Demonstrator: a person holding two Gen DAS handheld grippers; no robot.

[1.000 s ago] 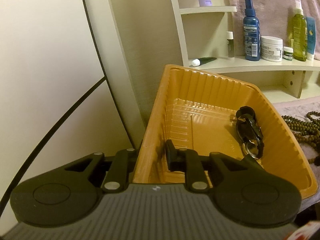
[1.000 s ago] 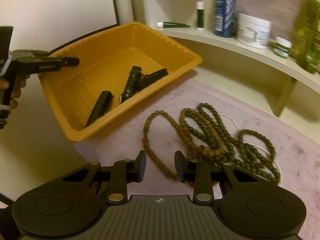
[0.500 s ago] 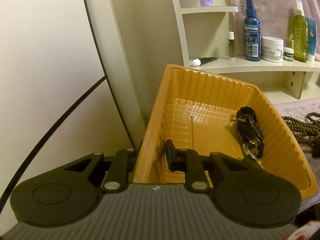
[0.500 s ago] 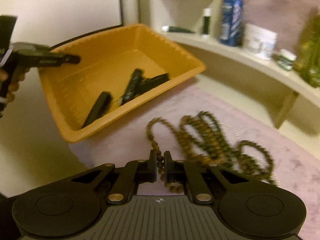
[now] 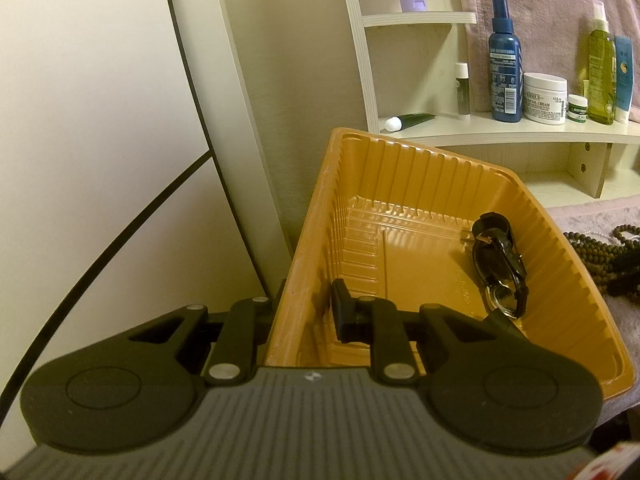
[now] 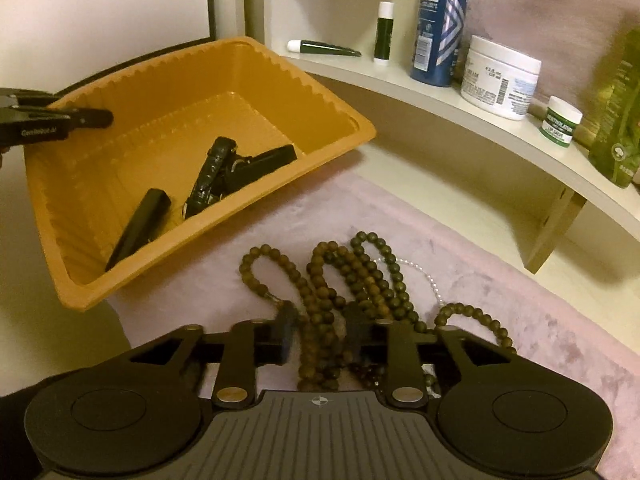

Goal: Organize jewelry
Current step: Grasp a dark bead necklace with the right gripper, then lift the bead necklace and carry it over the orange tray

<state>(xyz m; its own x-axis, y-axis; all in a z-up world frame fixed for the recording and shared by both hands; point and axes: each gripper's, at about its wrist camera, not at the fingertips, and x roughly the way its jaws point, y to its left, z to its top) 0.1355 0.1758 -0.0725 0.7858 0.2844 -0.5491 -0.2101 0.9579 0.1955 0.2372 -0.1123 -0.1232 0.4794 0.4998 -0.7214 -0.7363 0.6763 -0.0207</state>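
While the left gripper (image 5: 310,312) pinches the near wall of the orange tray (image 5: 400,168), one finger outside and one inside, the tray sits tilted at the edge of the pink mat (image 6: 520,300). Inside it already lie a black watch (image 6: 212,176) and, by its look, a loose dark strap (image 6: 138,228), so part of the sorting seems done. Further right, the brown and green bead strands (image 6: 352,276) and a thin pearl string (image 6: 428,276) are all on the mat, outside the tray. The right gripper (image 6: 320,334) has just been opening; its jaws stand apart with several bead strands between them, not clamped. By my reading, the beads and pearls are what remains
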